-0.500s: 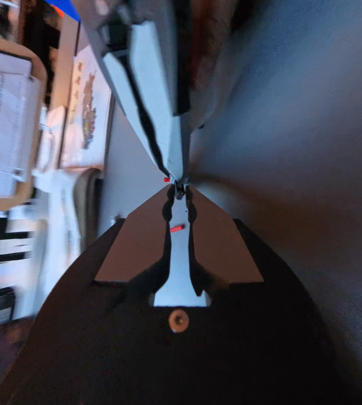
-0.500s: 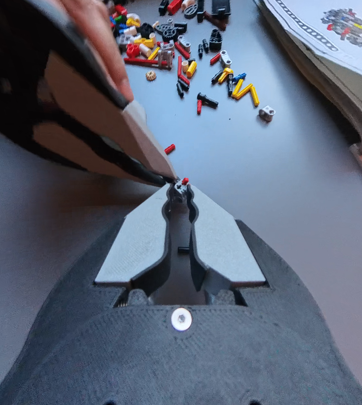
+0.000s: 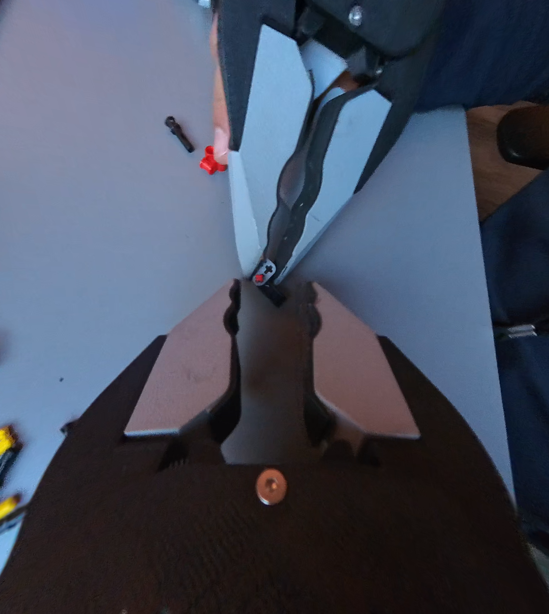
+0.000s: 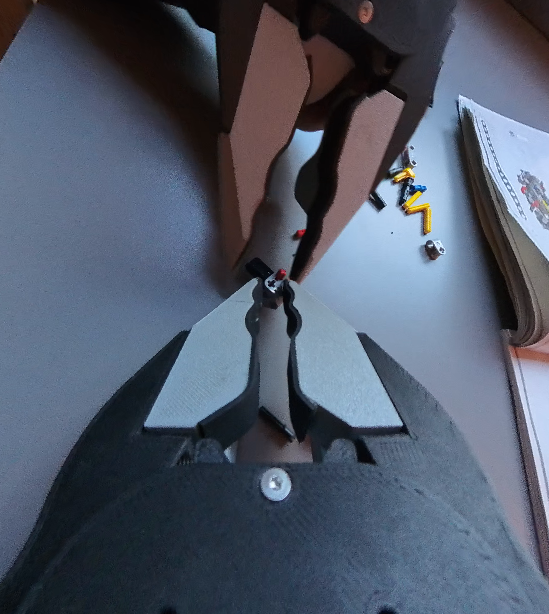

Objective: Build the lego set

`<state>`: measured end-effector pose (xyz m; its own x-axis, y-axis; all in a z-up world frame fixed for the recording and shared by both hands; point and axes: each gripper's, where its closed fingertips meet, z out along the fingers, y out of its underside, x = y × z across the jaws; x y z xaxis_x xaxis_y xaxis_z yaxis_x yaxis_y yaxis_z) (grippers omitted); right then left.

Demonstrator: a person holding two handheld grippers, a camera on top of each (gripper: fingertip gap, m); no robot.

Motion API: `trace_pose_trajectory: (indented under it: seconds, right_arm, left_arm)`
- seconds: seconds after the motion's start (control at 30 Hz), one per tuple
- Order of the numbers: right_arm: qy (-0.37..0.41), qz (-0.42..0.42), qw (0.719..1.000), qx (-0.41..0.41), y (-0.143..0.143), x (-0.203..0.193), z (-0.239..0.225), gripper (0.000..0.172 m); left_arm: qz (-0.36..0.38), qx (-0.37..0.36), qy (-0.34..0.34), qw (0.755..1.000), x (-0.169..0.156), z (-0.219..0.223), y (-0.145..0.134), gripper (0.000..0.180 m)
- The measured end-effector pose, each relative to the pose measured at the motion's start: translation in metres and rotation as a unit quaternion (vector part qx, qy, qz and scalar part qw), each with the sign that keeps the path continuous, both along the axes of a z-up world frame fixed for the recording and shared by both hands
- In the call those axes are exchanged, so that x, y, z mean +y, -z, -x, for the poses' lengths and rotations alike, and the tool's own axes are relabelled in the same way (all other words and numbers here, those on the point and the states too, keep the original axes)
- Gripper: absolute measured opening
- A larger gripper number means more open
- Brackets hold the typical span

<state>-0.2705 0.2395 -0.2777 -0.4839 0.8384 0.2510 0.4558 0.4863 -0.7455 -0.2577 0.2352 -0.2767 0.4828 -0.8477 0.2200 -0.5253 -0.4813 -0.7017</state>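
Your right gripper [image 4: 271, 288] points to 12 o'clock, fingers clamped on a small grey connector [image 4: 272, 289]. Your left gripper [image 3: 271, 287] faces it tip to tip, fingers apart, holding nothing.

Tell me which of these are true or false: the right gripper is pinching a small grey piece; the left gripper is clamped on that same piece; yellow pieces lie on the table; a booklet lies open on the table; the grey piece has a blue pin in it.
1. The right gripper pinches a small grey piece: true, its fingertips close on it.
2. The left gripper is clamped on that piece: false. Its fingers stand apart, with the piece just ahead of them.
3. Yellow pieces lie on the table: true.
4. A booklet lies open on the table: true.
5. The grey piece has a blue pin in it: false. The pin is red.
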Motion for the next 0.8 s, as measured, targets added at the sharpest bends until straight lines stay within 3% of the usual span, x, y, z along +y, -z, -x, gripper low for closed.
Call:
trace_pose_trajectory:
  seconds: [0.07, 0.17, 0.27, 0.43, 0.63, 0.8]
  right_arm:
    - [-0.011, -0.008, 1.000, 0.004, 0.000, -0.001, -0.001, 0.008]
    - [-0.033, -0.022, 0.999, 0.011, 0.000, -0.001, -0.005, 0.008]
    - [-0.056, -0.037, 0.998, 0.020, 0.001, -0.002, -0.009, 0.008]
    - [-0.098, -0.045, 0.994, 0.028, 0.001, -0.007, -0.015, 0.008]
    - [-0.116, -0.049, 0.992, 0.032, 0.001, -0.010, -0.019, 0.008]
    - [-0.088, -0.021, 0.996, 0.019, -0.004, -0.003, -0.022, 0.009]
  left_arm:
    - [-0.020, 0.009, 0.050, 0.999, -0.003, 0.000, 0.001, 0.051]
    - [-0.063, 0.034, 0.126, 0.989, -0.008, 0.003, 0.006, 0.050]
    - [-0.094, 0.042, 0.157, 0.982, -0.001, 0.000, 0.006, 0.044]
    - [-0.088, 0.018, 0.229, 0.969, -0.005, -0.016, 0.007, 0.044]
    - [-0.075, 0.015, 0.231, 0.970, -0.005, -0.018, 0.008, 0.034]
    - [-0.069, 0.018, 0.190, 0.979, 0.001, -0.019, 0.008, 0.024]
